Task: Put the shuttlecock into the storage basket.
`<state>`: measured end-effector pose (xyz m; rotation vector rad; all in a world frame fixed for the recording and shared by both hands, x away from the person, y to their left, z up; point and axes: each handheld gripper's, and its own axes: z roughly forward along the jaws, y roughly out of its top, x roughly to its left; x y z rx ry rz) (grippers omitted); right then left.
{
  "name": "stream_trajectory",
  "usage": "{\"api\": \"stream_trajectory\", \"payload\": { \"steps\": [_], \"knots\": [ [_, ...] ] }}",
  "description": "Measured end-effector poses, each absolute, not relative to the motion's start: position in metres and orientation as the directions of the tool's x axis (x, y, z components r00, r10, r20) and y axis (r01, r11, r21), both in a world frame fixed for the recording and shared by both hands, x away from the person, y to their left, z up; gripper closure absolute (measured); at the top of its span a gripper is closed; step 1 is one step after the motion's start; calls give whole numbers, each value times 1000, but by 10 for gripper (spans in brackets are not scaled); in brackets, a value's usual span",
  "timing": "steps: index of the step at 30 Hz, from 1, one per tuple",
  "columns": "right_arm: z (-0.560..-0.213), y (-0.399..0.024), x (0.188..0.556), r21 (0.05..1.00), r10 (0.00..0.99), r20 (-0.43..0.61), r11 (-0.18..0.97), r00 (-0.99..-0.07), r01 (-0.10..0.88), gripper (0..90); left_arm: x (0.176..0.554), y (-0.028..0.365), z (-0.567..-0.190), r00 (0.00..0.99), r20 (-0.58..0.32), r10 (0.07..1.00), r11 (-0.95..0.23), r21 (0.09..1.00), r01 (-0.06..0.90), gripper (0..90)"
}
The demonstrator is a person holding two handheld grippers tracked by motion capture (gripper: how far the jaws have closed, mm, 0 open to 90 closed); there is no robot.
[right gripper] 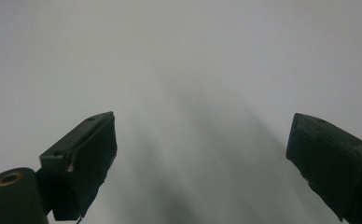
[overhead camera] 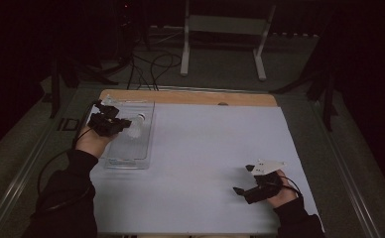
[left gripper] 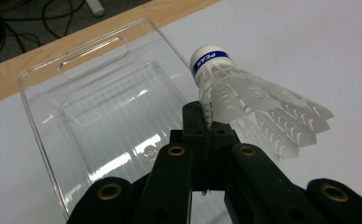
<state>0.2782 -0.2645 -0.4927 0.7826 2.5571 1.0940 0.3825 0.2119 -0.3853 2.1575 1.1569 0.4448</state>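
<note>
Your left gripper (overhead camera: 123, 124) sits at the upper left of the high view, jaws pinched tight on the shuttlecock (left gripper: 244, 100) skirt, holding it above the clear tray (left gripper: 44, 121). Your right gripper (overhead camera: 240, 191), lower right, rests low over the white table (overhead camera: 205, 148), jaws spread wide, holding nothing.

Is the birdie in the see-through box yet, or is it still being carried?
Still being carried. The left hand-held gripper is shut on the shuttlecock, holding it over the clear tray, which looks empty. Left to do, probably: set it down and let go. The right hand-held gripper waits open over the white table.
</note>
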Motion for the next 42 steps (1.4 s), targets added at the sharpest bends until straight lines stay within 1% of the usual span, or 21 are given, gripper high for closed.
{"api": "stream_trajectory", "payload": {
  "steps": [13, 20, 26, 32, 42],
  "knots": [
    [-494, -264, 278, 725, 560, -3, 572, -828, 384, 85, 394, 207, -409, 547, -44, 836, -389, 656, 647, 900],
    [-495, -264, 279, 719, 561, 4, 573, -828, 392, 84, 398, 204, -419, 541, -45, 840, -387, 649, 655, 900],
    [-494, -266, 279, 724, 559, 3, 571, -829, 387, 85, 404, 206, -430, 513, -53, 857, -361, 648, 671, 900],
    [-495, -265, 279, 719, 560, 1, 575, -828, 390, 85, 409, 205, -439, 519, -58, 853, -371, 633, 679, 900],
    [-496, -265, 279, 718, 560, 6, 575, -828, 394, 85, 412, 198, -447, 525, -41, 850, -400, 598, 694, 900]
  ]
}}
